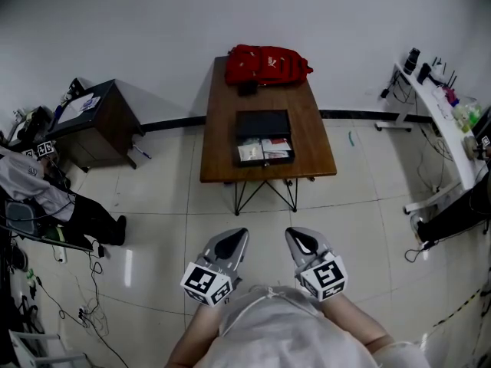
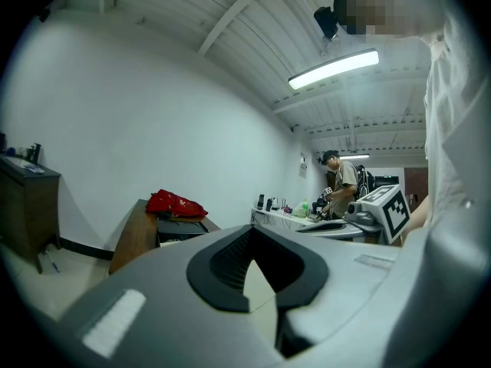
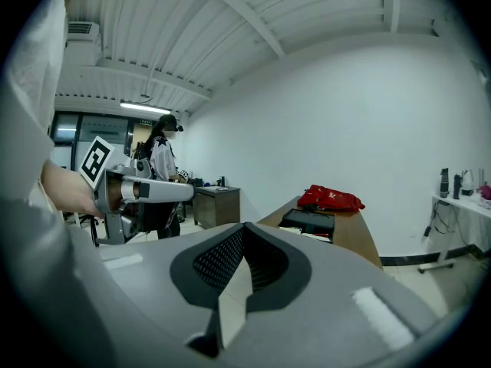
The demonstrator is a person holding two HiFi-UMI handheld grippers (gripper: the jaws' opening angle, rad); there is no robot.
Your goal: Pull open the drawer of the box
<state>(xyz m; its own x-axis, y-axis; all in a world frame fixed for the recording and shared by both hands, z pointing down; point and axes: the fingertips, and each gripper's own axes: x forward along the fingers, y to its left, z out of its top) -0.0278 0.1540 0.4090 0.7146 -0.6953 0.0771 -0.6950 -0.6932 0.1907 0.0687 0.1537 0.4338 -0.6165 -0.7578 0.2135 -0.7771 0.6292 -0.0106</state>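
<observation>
HANDS OFF THE DRAWER: A person stands back on the tiled floor with the left gripper and the right gripper held side by side close to the body. Both have their jaws pressed together to a point, with nothing between them. Well ahead of both pairs of jaws, roughly on the line between them, stands the wooden table. On it sits the black box, its drawer jutting from the side nearest the jaws and showing papers or packets inside, so it appears to be drawn out already, at least in part. Beyond the box, at the table's far end, lies a red bag. A dark cabinet stands far off to the left of the jaws and a white desk far off to the right. Neither gripper is anywhere near the box, so no pull looks to be under way; the moment reads as a stand-off from the table, with the opening apparently made. Should the drawer need to come further out, the next move would call for stepping forward and parting one gripper's jaws. They would then close on the drawer's front edge or handle, too small to make out from here, and draw straight back toward the body, perhaps with the other gripper steadying the box against sliding.
</observation>
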